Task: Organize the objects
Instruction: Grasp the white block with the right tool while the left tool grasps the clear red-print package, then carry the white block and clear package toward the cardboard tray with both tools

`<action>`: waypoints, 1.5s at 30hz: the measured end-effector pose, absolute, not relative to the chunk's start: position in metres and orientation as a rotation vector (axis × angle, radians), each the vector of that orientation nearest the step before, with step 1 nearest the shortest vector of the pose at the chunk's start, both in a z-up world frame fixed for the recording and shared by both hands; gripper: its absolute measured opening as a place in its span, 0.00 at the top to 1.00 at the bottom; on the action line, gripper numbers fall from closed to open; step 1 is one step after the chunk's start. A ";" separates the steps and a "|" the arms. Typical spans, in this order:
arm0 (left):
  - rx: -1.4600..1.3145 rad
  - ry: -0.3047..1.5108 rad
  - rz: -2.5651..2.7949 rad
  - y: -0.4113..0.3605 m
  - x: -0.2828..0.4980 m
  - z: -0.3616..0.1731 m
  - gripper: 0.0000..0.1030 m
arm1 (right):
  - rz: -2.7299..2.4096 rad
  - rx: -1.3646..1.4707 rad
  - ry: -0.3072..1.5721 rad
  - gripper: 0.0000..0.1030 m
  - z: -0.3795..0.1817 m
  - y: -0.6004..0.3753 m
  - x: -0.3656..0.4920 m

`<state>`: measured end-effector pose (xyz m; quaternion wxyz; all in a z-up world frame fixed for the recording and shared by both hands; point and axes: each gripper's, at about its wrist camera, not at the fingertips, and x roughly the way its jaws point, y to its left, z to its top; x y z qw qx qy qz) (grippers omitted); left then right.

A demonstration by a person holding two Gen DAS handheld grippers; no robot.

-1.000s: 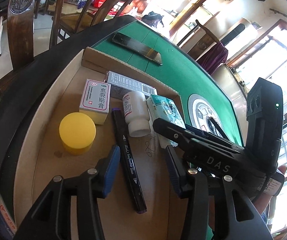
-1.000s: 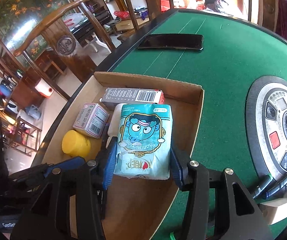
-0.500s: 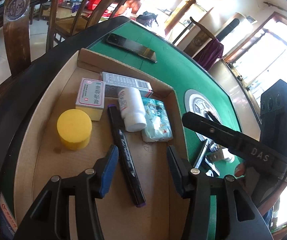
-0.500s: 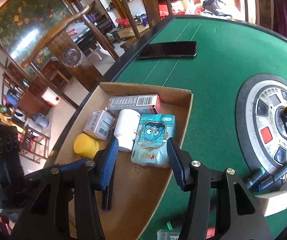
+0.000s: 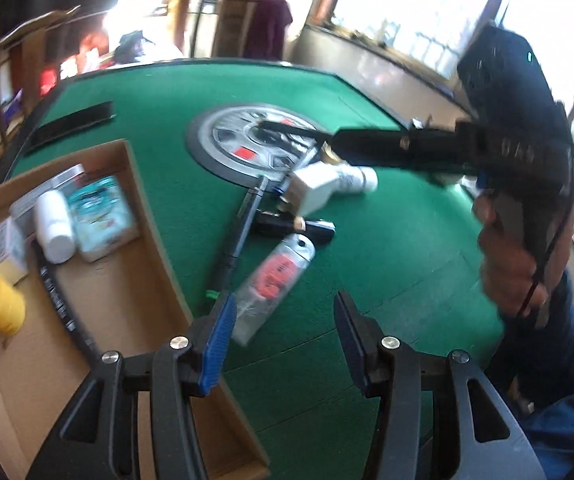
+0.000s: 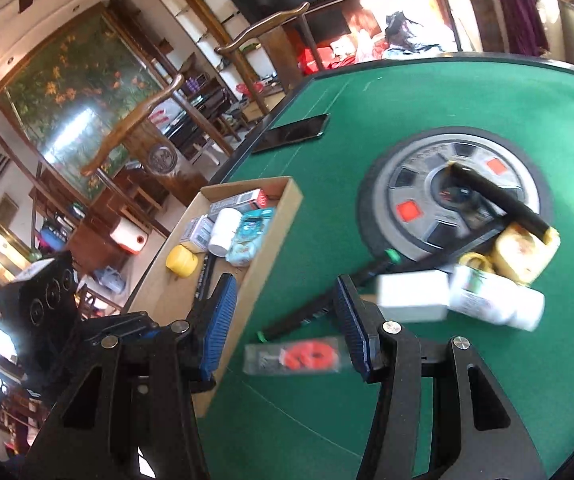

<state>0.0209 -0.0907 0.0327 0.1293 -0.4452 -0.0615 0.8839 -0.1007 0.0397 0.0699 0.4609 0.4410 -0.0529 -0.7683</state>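
A cardboard tray (image 5: 155, 240) at the table's left edge holds a yellow cap (image 5: 1, 306), a black marker (image 5: 57, 300), a white bottle (image 5: 55, 228), a teal packet (image 5: 99, 216) and small boxes. Loose on the green felt lie a clear packet with an orange item (image 5: 275, 276) (image 6: 299, 358), a dark pen (image 5: 239, 236), a white box (image 5: 315, 188) and a white bottle (image 6: 495, 304). My left gripper (image 5: 283, 340) hangs open and empty above the felt just short of the clear packet. My right gripper (image 6: 283, 320) (image 5: 367, 146) is open and empty over the same packet.
A round grey control panel (image 6: 419, 184) sits mid-table with a black tube (image 6: 499, 200) and a yellow object (image 6: 527, 256) at its edge. A black phone (image 6: 293, 134) lies near the far left rim. Wooden chairs (image 6: 143, 112) stand beyond the table. A hand (image 5: 519, 248) holds the right gripper.
Both grippers drew back from the tray and swung right over the felt. The teal packet that sat between the right pads now lies in the tray. The left wrist rolled.
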 end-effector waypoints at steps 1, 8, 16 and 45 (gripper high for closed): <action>-1.317 -0.138 2.569 -0.085 0.015 0.029 0.50 | -1.902 1.085 -0.140 0.51 0.068 0.050 -0.102; -1.461 0.001 2.539 -0.066 -0.017 0.004 0.50 | -1.957 1.137 -0.242 0.51 0.052 0.103 -0.130; -1.542 0.067 2.596 -0.051 -0.031 -0.002 0.46 | -1.978 1.179 -0.162 0.51 0.038 0.092 -0.133; -1.405 -0.232 2.734 -0.040 -0.009 -0.009 0.74 | -2.167 1.122 0.213 0.50 0.025 0.043 -0.121</action>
